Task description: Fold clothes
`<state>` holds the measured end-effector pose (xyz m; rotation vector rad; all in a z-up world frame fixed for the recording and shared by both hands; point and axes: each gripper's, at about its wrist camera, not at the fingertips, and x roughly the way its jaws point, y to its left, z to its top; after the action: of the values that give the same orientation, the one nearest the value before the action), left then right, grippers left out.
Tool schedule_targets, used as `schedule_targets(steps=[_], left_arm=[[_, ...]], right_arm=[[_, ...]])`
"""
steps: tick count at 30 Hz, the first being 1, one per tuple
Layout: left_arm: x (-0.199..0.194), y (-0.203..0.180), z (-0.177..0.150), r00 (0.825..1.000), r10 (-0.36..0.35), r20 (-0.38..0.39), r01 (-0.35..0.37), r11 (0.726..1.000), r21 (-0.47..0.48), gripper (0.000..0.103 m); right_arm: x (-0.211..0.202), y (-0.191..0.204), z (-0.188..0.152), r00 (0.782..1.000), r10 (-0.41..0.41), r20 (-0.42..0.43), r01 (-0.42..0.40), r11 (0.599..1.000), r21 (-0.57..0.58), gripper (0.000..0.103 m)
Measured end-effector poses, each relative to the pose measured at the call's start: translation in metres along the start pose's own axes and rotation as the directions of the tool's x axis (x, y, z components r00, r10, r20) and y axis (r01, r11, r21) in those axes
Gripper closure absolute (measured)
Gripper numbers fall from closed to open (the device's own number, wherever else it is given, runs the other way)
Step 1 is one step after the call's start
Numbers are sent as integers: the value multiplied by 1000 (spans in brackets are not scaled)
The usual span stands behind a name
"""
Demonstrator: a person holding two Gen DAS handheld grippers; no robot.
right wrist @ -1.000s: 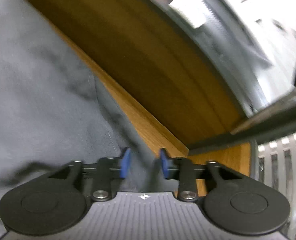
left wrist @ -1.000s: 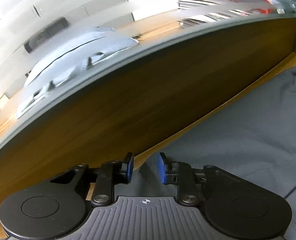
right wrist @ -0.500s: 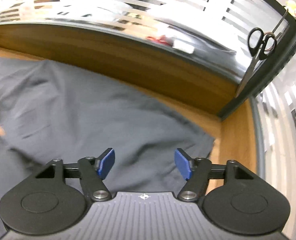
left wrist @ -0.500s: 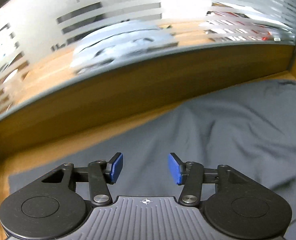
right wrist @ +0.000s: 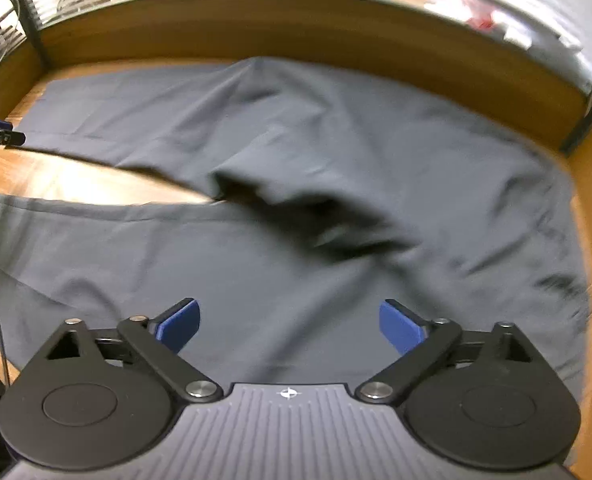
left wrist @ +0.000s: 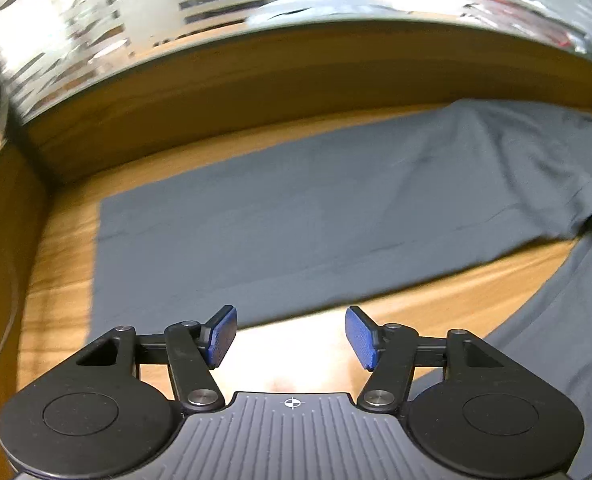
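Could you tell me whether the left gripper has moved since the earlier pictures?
Yes: the left gripper has drawn back from the wooden back wall, jaws opening, nothing between them.

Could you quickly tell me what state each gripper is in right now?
Left gripper: open, jaws just been opening, nothing between them.
Right gripper: wide open, jaws just been opening, holding nothing, above the grey garment.

I see my left gripper [left wrist: 291, 338] and right gripper [right wrist: 289, 326] angled downward, jaws just opened, nothing between them.
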<state>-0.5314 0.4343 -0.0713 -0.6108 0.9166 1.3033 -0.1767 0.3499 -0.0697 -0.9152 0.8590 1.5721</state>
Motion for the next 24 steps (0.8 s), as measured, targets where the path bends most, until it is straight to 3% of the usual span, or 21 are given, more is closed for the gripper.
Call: schedule_targets(steps=[6, 13, 17, 24], left_arm=[[9, 84, -30, 999, 51, -13, -52, 995, -89, 40], [33, 141, -33, 998, 70, 8, -65, 966, -251, 41], [48, 154, -31, 999, 43, 16, -35, 945, -325, 49], [60, 151, -33, 999, 45, -12, -46, 939, -342, 69]], right_arm=[[32, 91, -23, 1000, -7, 13, 7, 999, 32, 4], [57, 164, -30, 999, -28, -21, 28, 1000, 3, 4], [60, 183, -25, 999, -35, -24, 35, 999, 0, 4], [64, 194, -15, 998, -61, -33, 61, 998, -13, 4]])
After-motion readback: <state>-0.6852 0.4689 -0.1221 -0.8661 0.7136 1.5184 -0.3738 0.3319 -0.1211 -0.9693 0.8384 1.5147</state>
